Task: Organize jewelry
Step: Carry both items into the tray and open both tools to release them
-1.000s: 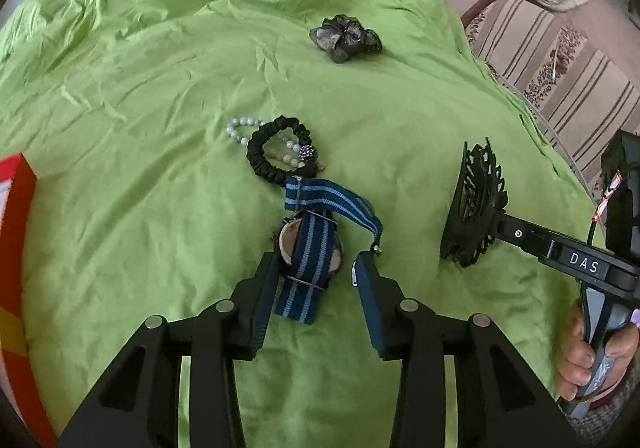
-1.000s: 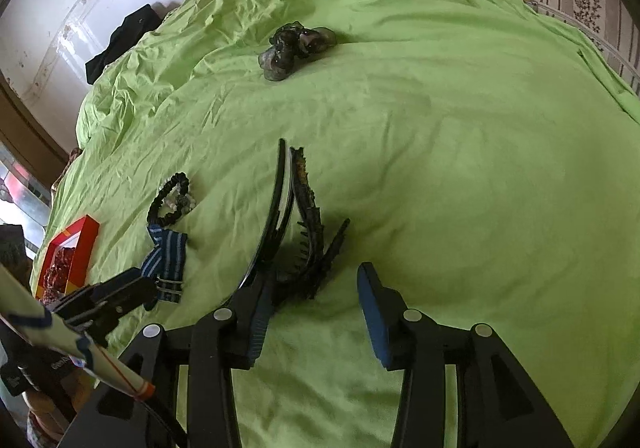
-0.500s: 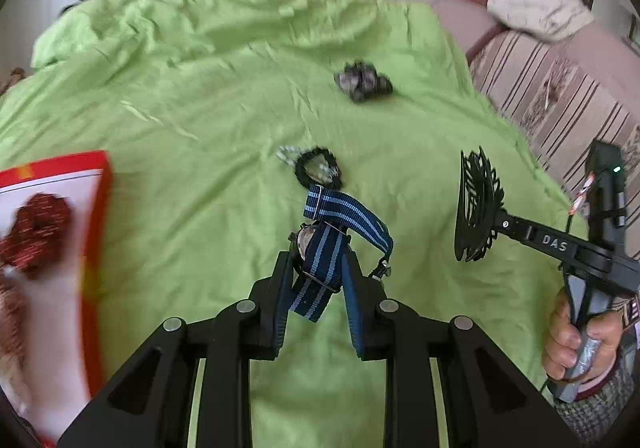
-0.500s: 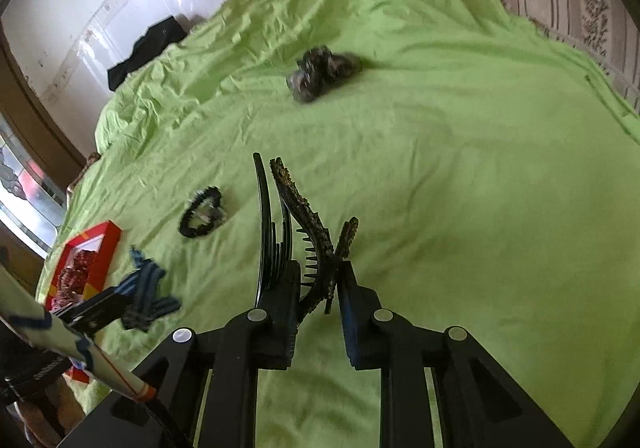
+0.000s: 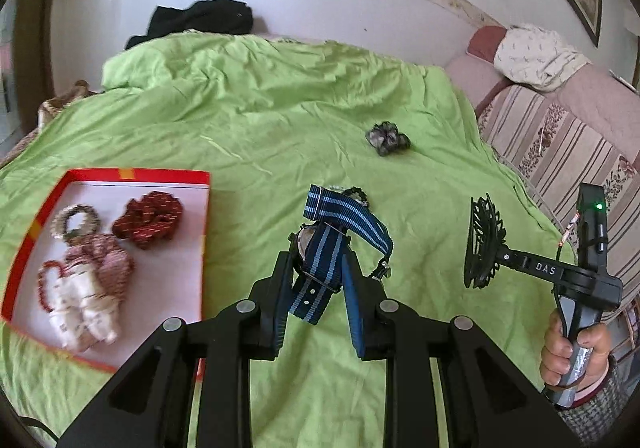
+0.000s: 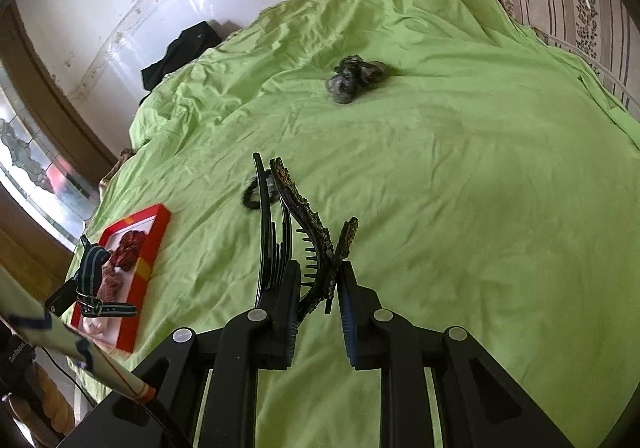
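Note:
My left gripper point(image 5: 318, 272) is shut on a watch with a blue striped strap point(image 5: 320, 260), held above the green bedspread. The strap's free ends hang loose. To its left lies a red-rimmed tray point(image 5: 160, 177) with a dark red scrunchie point(image 5: 148, 219), a bead bracelet and pale fabric pieces. My right gripper point(image 6: 320, 280) is shut on black hair claw clips point(image 6: 298, 224), lifted off the bed; they also show at the right of the left wrist view as the claw clips point(image 5: 482, 244). A black scrunchie with beads point(image 6: 252, 196) lies on the bedspread behind the clips.
A grey-green scrunchie point(image 5: 387, 138) sits farther back on the bed. A striped sofa point(image 5: 560, 136) runs along the right side. Dark clothing point(image 5: 200, 18) lies at the bed's far edge by the wall. A person's hand point(image 5: 568, 344) holds the right gripper's handle.
Both grippers closed on their items and lifted them off the bed. The left one carried the watch up and toward the tray, which has come into its view.

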